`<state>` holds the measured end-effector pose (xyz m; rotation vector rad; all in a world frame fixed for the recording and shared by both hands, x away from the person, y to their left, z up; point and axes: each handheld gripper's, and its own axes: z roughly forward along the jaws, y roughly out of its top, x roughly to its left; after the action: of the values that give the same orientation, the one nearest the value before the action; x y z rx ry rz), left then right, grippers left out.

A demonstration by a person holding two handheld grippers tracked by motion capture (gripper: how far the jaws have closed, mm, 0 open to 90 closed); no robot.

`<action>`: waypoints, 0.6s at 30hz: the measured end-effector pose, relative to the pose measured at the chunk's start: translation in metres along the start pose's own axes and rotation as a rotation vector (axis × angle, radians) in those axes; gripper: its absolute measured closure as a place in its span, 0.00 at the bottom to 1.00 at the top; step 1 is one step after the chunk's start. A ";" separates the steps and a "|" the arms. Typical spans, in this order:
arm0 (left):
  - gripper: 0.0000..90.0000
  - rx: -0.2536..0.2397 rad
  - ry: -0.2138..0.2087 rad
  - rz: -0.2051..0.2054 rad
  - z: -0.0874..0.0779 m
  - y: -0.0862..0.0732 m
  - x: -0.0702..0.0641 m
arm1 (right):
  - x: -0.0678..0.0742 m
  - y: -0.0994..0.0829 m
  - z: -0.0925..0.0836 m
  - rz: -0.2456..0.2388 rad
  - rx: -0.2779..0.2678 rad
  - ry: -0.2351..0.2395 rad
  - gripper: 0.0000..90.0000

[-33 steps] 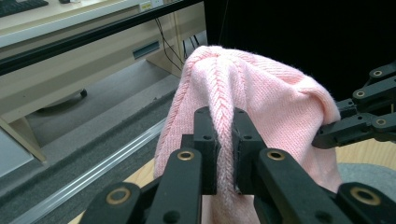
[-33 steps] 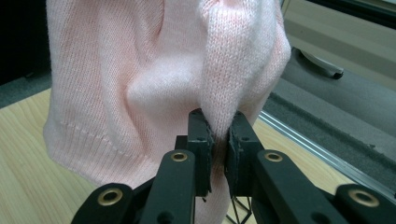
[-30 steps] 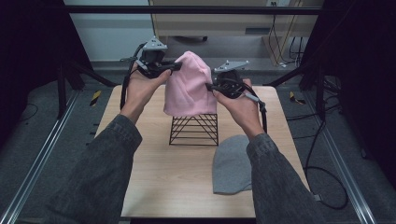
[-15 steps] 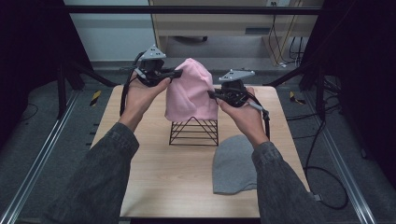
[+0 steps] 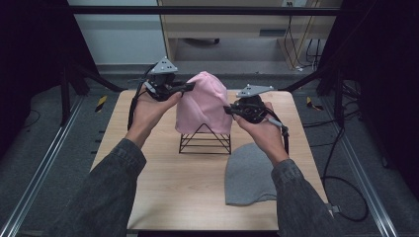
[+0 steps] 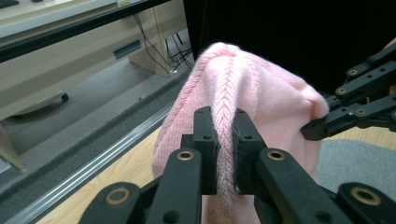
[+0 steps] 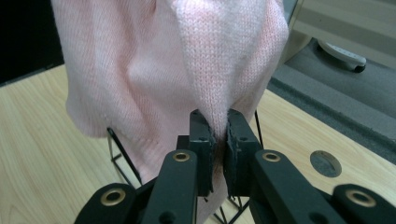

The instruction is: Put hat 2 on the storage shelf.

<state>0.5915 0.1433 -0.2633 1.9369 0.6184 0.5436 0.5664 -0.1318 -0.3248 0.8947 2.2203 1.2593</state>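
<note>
High view: unlabelled pink hat (image 5: 205,101)

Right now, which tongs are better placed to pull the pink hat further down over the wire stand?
Right, probably. The right tongs pinch the pink knitted hat near its bottom hem, just above the black wire stand. The left tongs pinch a fold higher up its side.

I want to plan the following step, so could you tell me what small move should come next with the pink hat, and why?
Probably ease both hands a little lower together. The left gripper and right gripper each pinch a fold of the pink hat, which sits over the wire stand with the stand's lower half uncovered.
</note>
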 end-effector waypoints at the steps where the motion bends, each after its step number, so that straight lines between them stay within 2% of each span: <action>1: 0.92 -0.001 -0.001 -0.009 0.000 -0.002 0.002 | 0.000 -0.001 0.000 -0.001 0.001 0.001 0.93; 8: 0.92 0.013 -0.018 -0.007 0.001 -0.010 0.001 | -0.003 -0.008 0.000 0.006 0.007 0.001 0.93; 11: 0.92 0.004 -0.037 -0.010 0.000 -0.014 -0.002 | -0.002 -0.010 0.000 0.021 -0.001 0.020 0.93; 15: 0.91 0.004 -0.042 -0.006 -0.001 -0.017 -0.006 | 0.001 -0.012 0.000 -0.001 -0.005 0.016 0.92; 18: 0.91 0.001 -0.052 -0.009 -0.001 -0.018 -0.008 | 0.001 -0.014 0.000 0.003 -0.002 0.014 0.92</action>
<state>0.5810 0.1458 -0.2803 1.9424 0.5941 0.4859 0.5609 -0.1360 -0.3371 0.8910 2.2295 1.2723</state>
